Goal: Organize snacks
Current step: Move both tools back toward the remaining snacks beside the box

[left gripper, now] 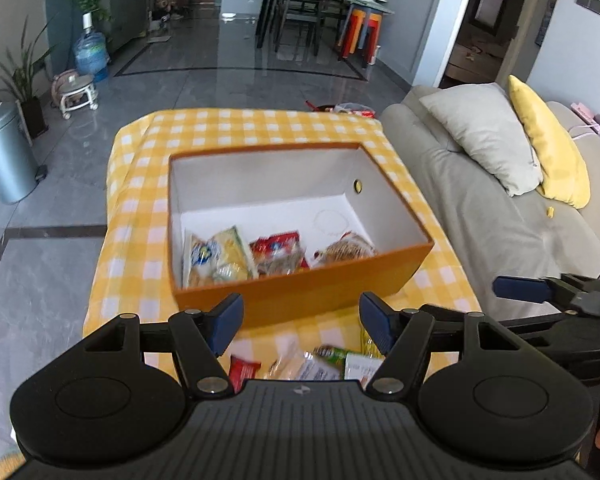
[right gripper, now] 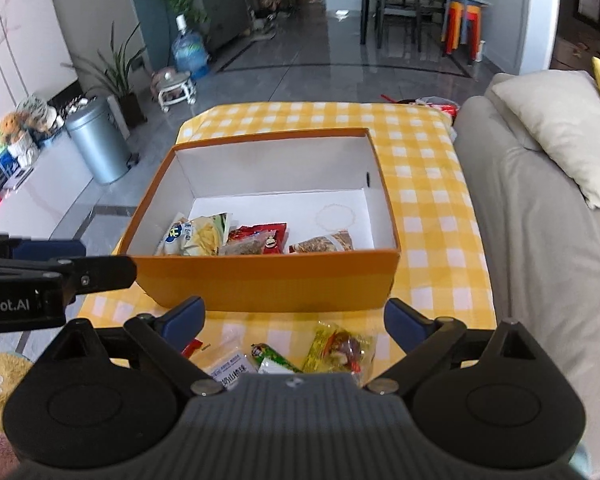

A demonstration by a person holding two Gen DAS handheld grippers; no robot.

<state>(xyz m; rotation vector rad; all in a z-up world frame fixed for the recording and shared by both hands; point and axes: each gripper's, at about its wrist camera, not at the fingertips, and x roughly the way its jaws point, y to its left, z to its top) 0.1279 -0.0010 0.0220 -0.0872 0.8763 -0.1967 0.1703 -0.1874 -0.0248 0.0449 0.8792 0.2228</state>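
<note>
A grey sofa [left gripper: 500, 216] runs along the right of the scene, with a beige cushion [left gripper: 484, 136] and a yellow cushion [left gripper: 548, 148] lying on it. Just beside it stands the table [right gripper: 432, 184], covered in a yellow-and-white checked cloth.

On the table sits an open orange box [right gripper: 268, 276] with a white inside. Along its near wall lie the sorted snacks: a yellow chip bag [right gripper: 198, 236] at the left, a red packet [right gripper: 260, 238] in the middle and a brown patterned packet [right gripper: 324, 246] to the right. The far half of the box floor is bare.

On the cloth between the box and the cameras lie loose snacks: a yellow-and-red wrapped sweet pack [right gripper: 340, 348], a green-ended packet [right gripper: 276, 358], a white labelled packet [right gripper: 230, 368] and a small red packet [left gripper: 242, 368].

Both tongs hover above these loose snacks, pointing down toward the box. The left tongs [left gripper: 300, 324] are spread wide with nothing between the blue pads. The right tongs [right gripper: 294, 318] are likewise released and empty. Each shows at the edge of the other's view, side by side.
</note>
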